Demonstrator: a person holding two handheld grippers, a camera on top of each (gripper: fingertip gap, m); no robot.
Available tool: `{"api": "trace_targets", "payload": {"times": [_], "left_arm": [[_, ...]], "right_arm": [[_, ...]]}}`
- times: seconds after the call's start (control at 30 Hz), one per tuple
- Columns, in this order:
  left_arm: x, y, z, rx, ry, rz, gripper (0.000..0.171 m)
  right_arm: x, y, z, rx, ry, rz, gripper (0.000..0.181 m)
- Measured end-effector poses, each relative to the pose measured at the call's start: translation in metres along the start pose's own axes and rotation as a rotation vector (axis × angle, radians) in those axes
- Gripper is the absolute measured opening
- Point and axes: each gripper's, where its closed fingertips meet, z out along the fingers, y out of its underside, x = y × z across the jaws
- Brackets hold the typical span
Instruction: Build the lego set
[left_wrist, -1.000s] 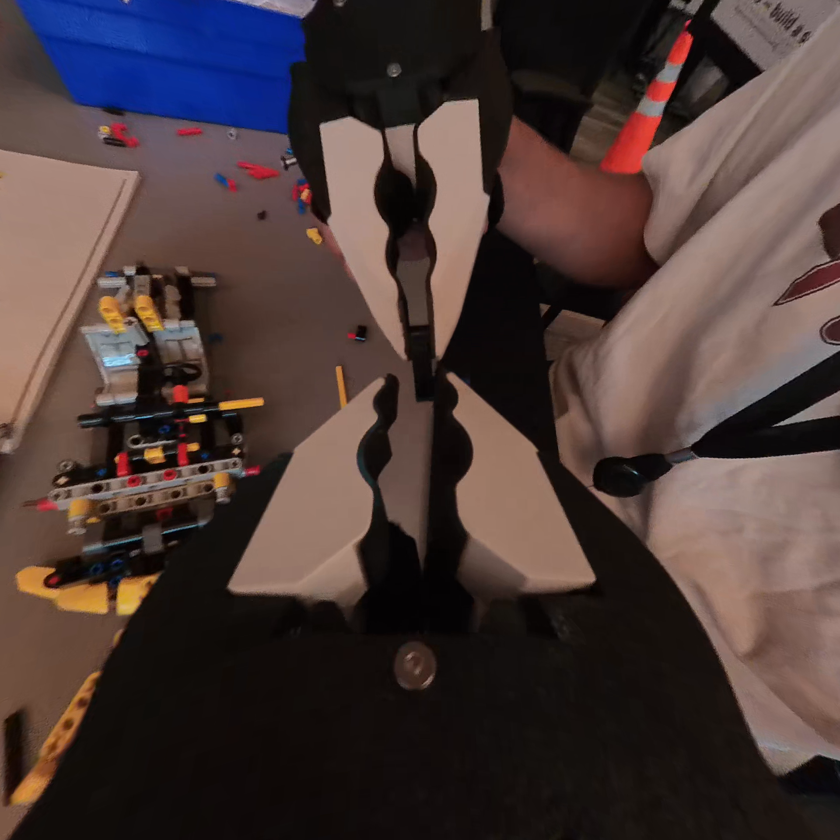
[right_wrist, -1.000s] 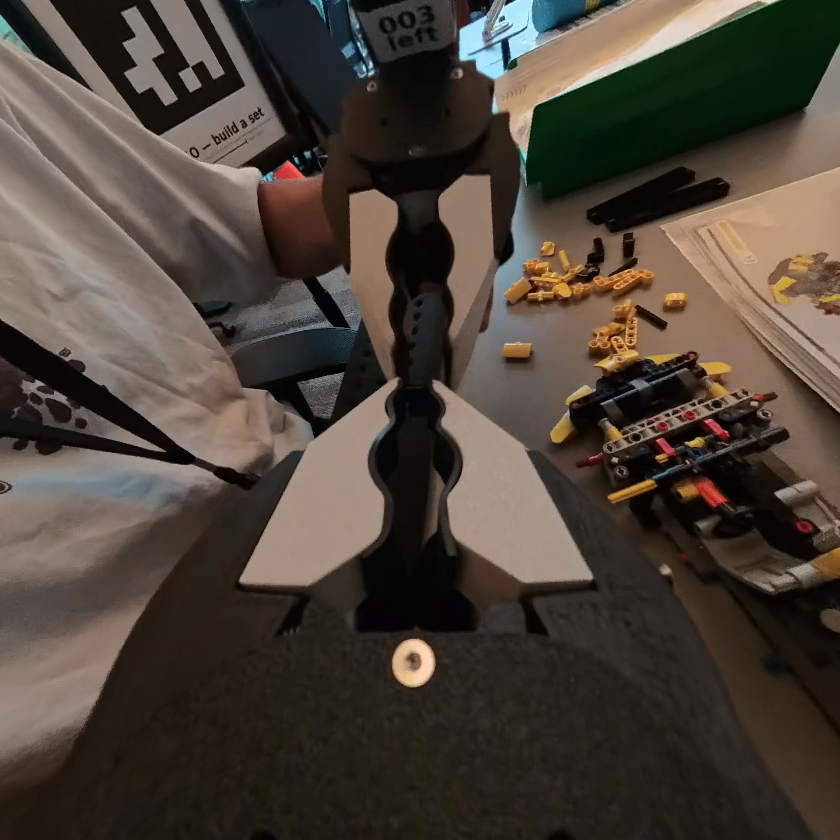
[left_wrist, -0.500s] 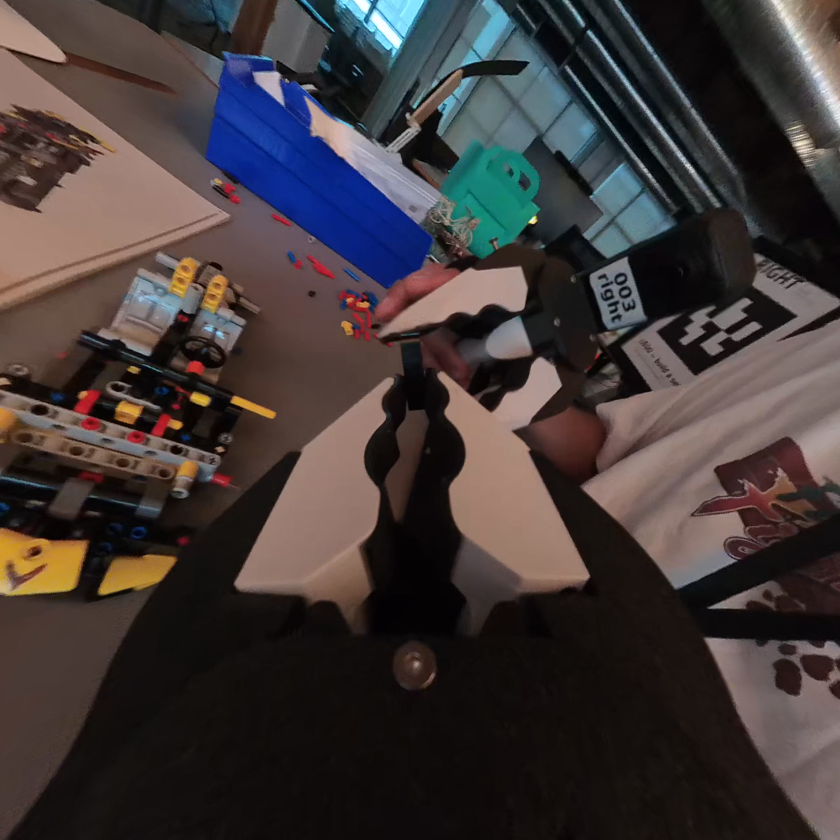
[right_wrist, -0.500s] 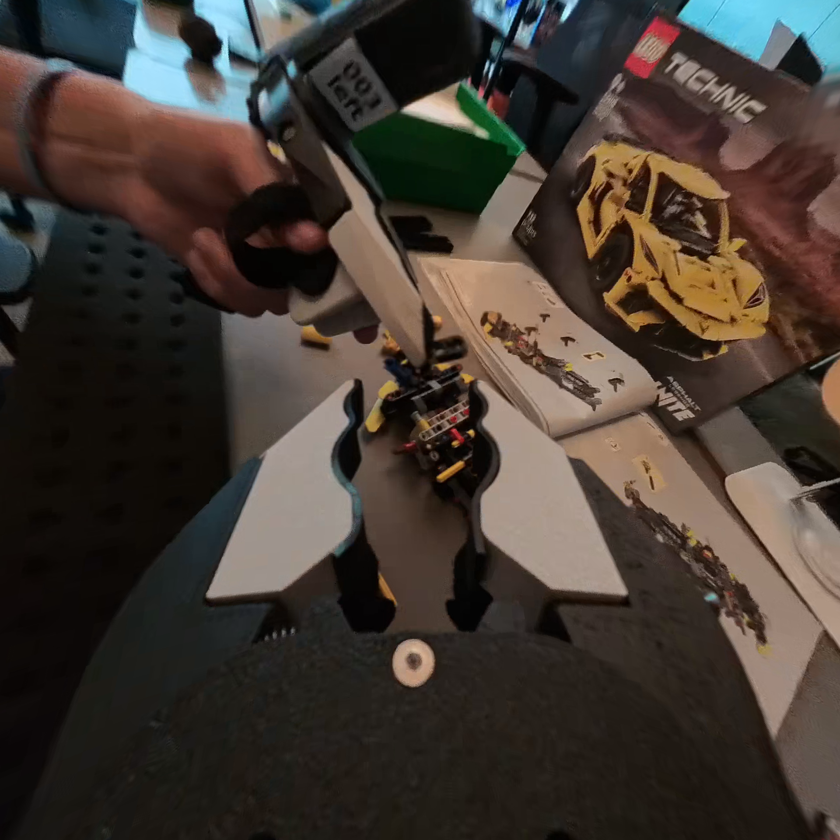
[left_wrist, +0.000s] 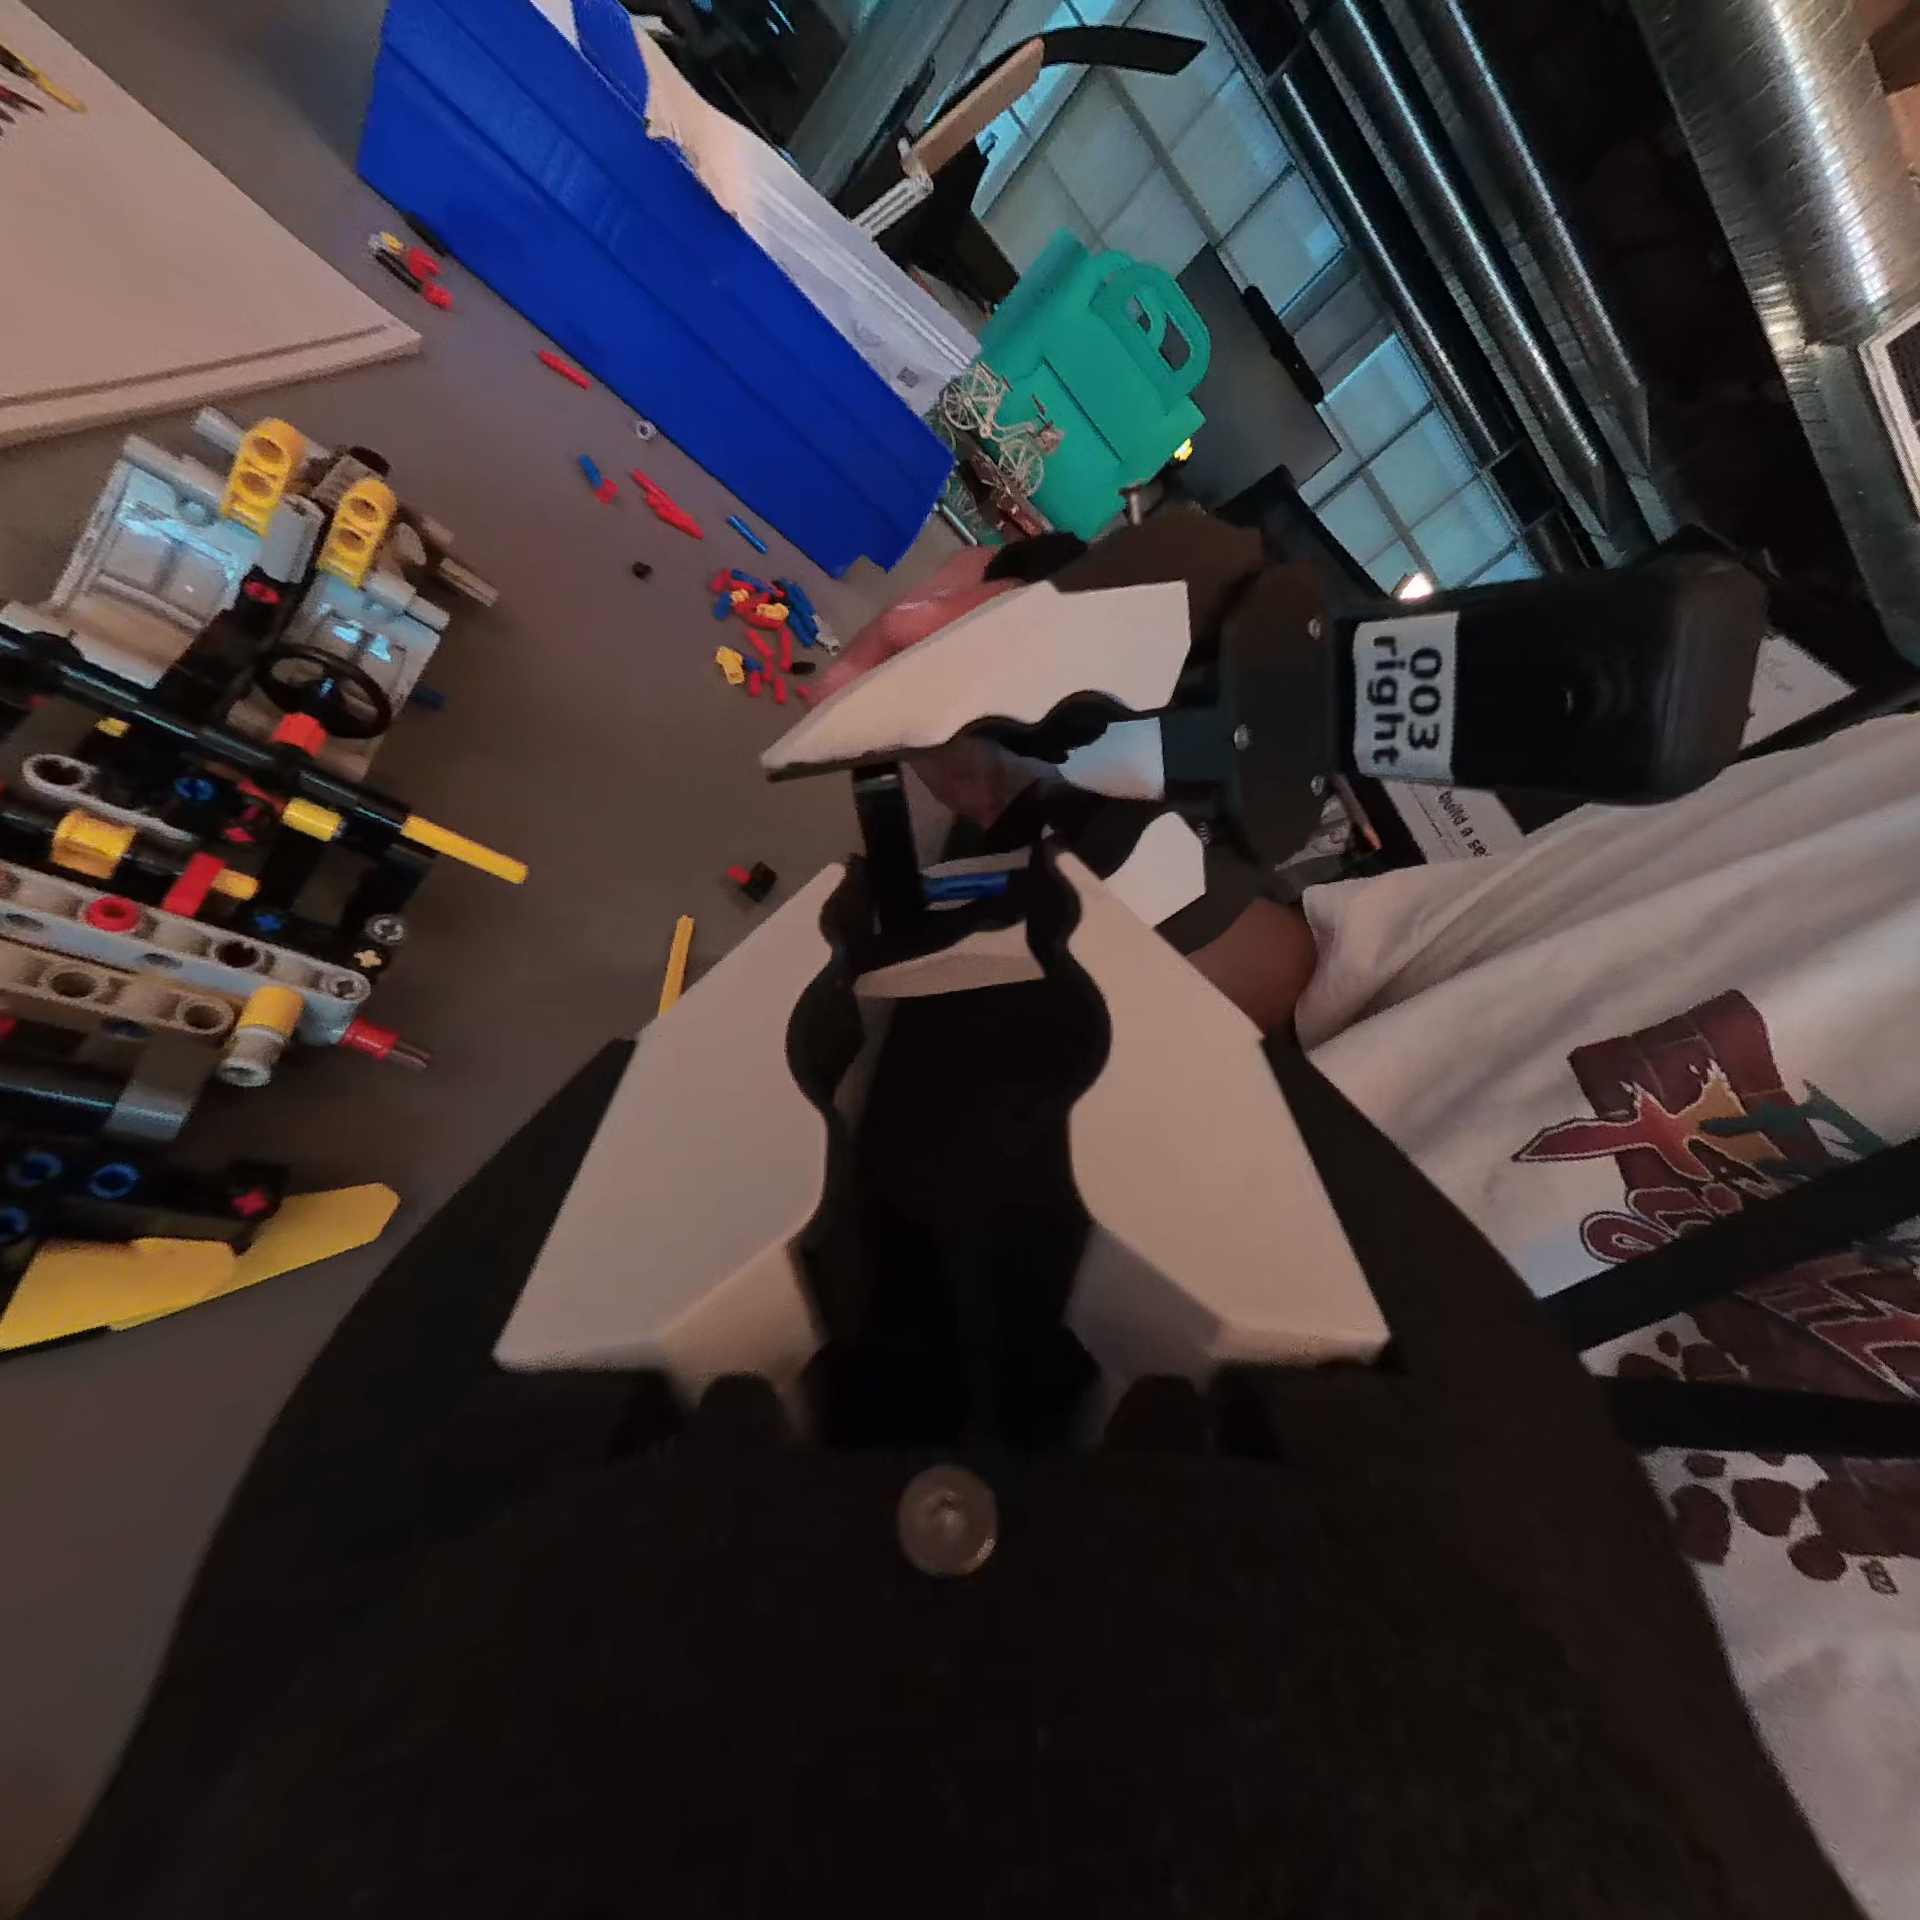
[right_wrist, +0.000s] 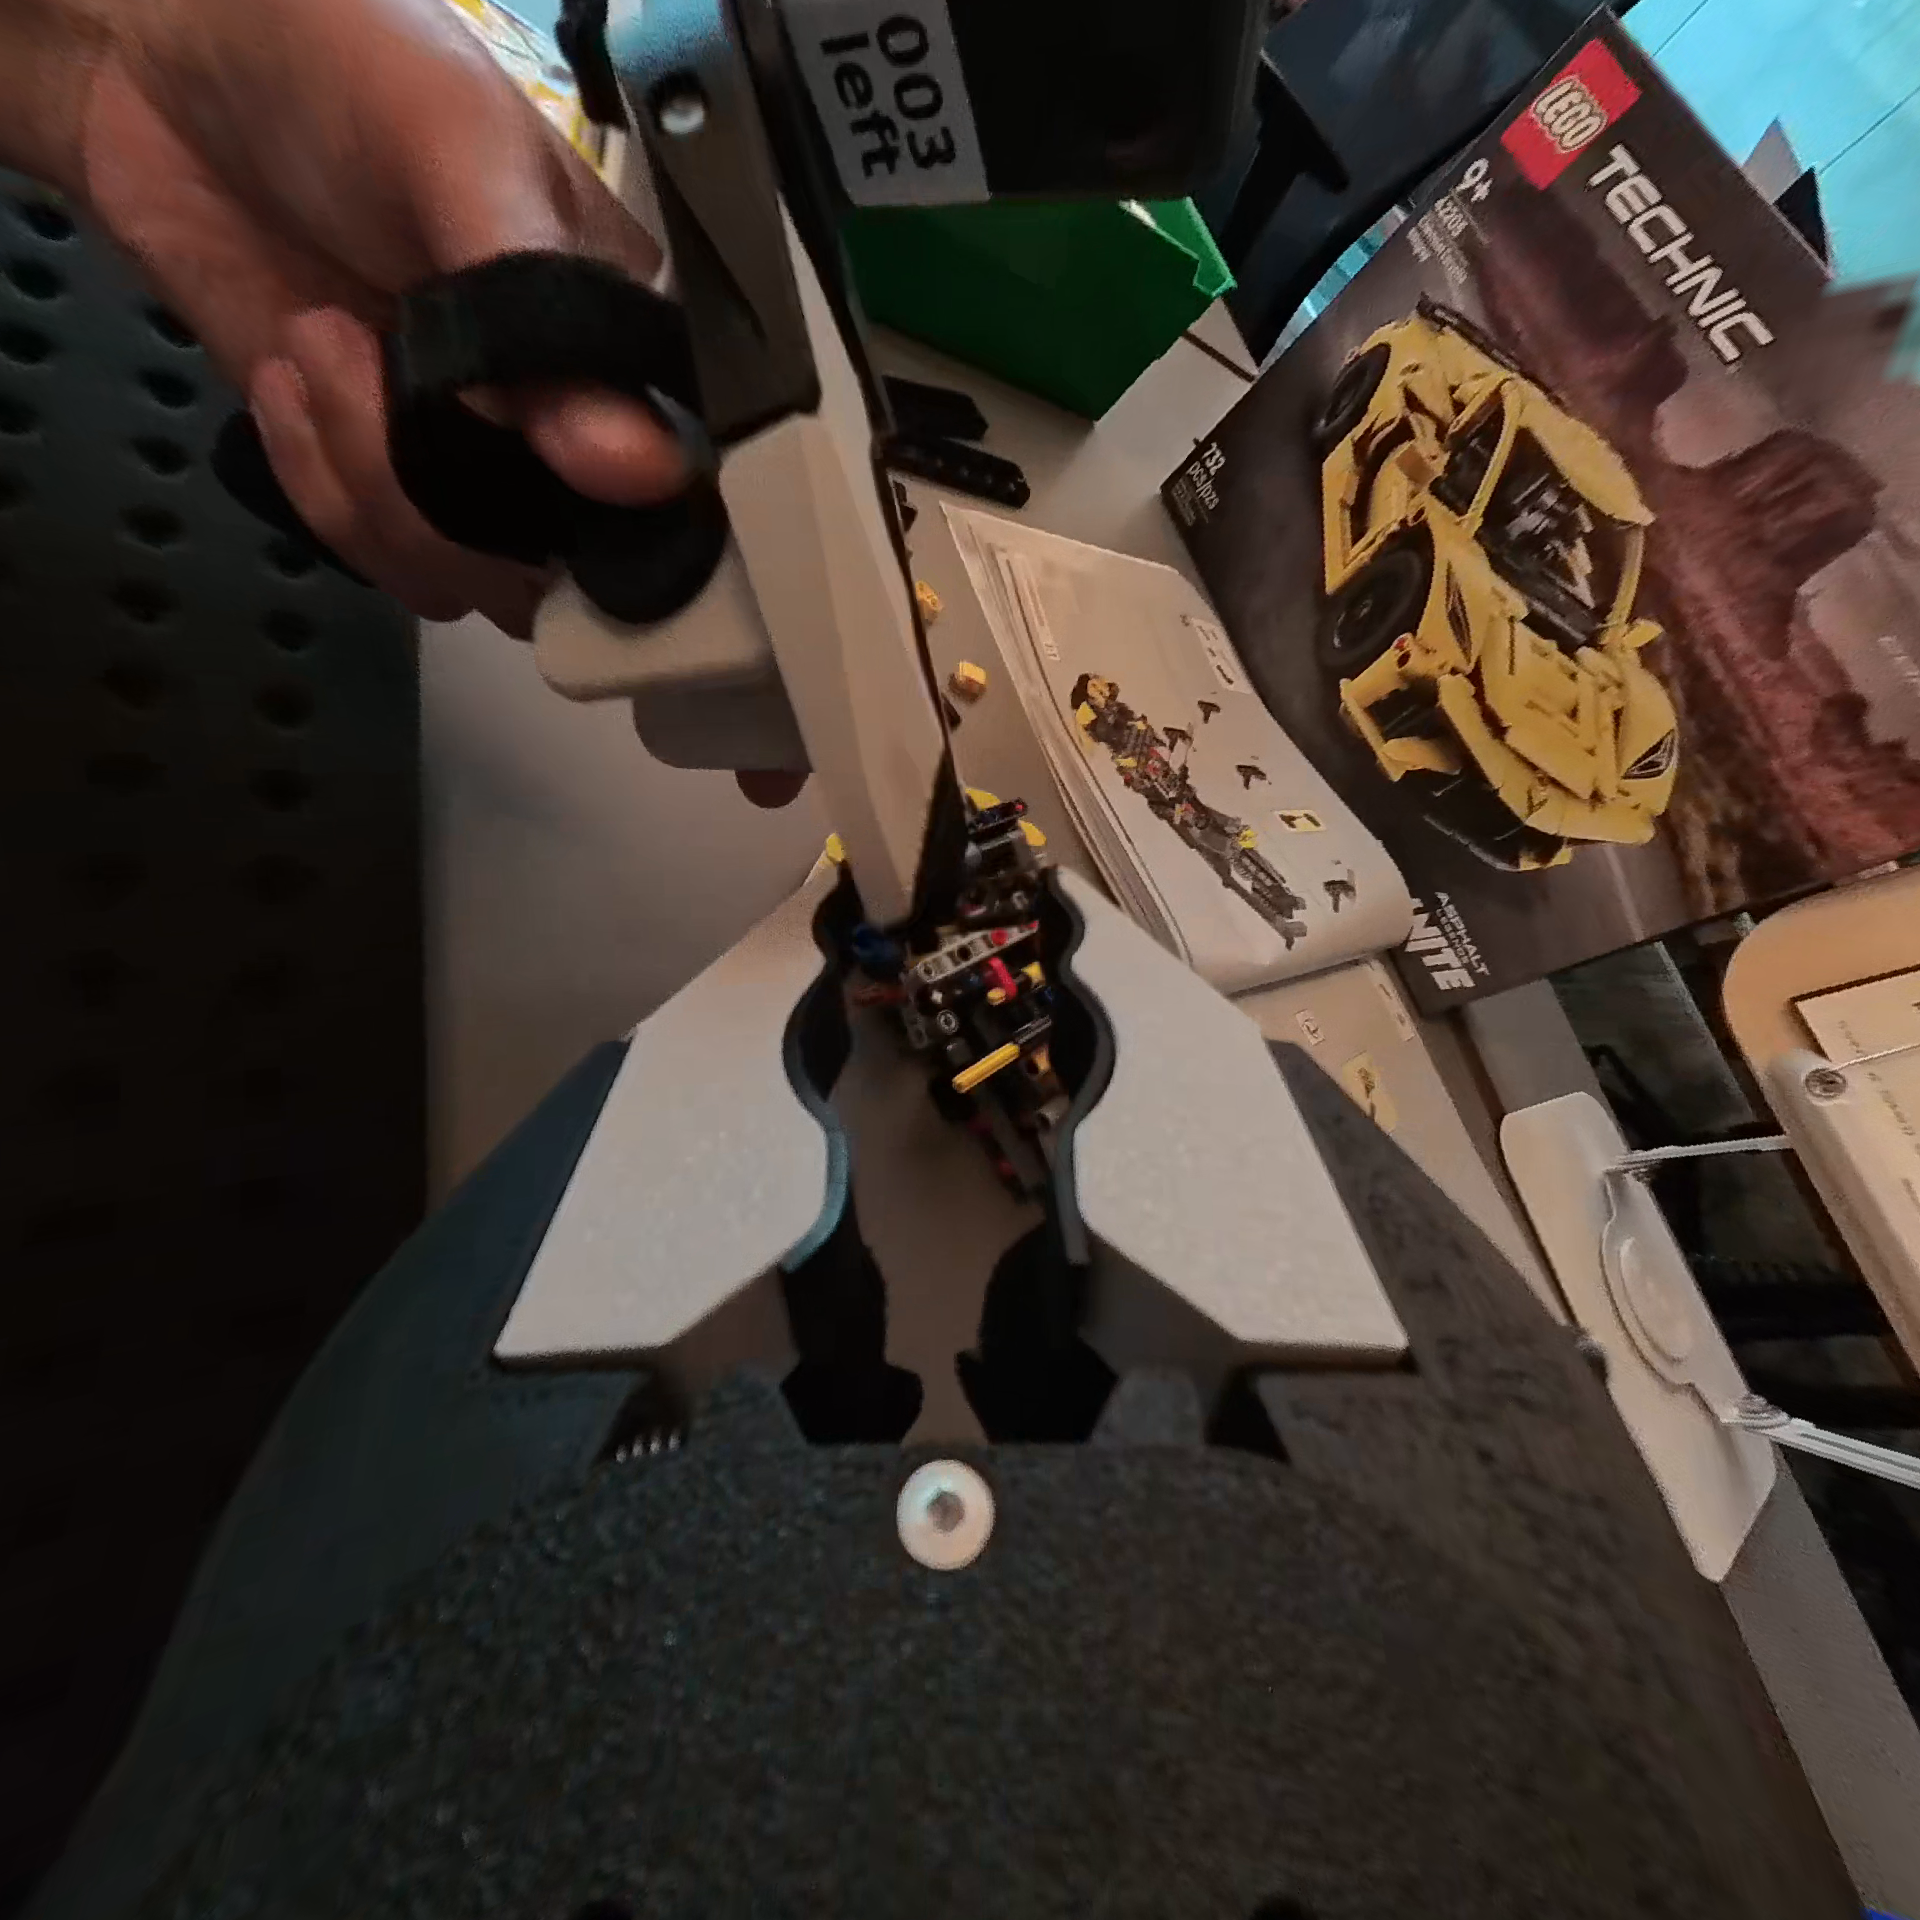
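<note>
A long blue plastic bin lies on the grey tabletop. A teal plastic carrier with a handle opening stands just beyond its far end. Corrugated silver ducting runs overhead, above tall window panes. A white printed T-shirt fills the right edge, crossed by black straps. In the right wrist view, a green plastic bin sits at the table's far side, a black perforated panel occupies the left, and a white fixture lies at right.
</note>
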Motion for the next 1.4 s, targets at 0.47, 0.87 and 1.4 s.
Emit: {"api": "trace_targets", "payload": {"times": [0.47,0.87,1.4], "left_arm": [[-0.004,-0.006,-0.010,0.029,-0.020,0.048,0.007],[0.000,-0.011,-0.006,0.093,0.013,-0.016,0.005],[-0.025,-0.008,-0.001,0.059,-0.050,0.192,0.005]], "right_arm": [[0.002,-0.016,0.004,0.036,0.035,-0.033,0.033],[0.003,-0.021,0.005,0.063,0.057,-0.047,0.033],[0.004,0.063,-0.053,-0.006,-0.363,0.611,0.034]]}}
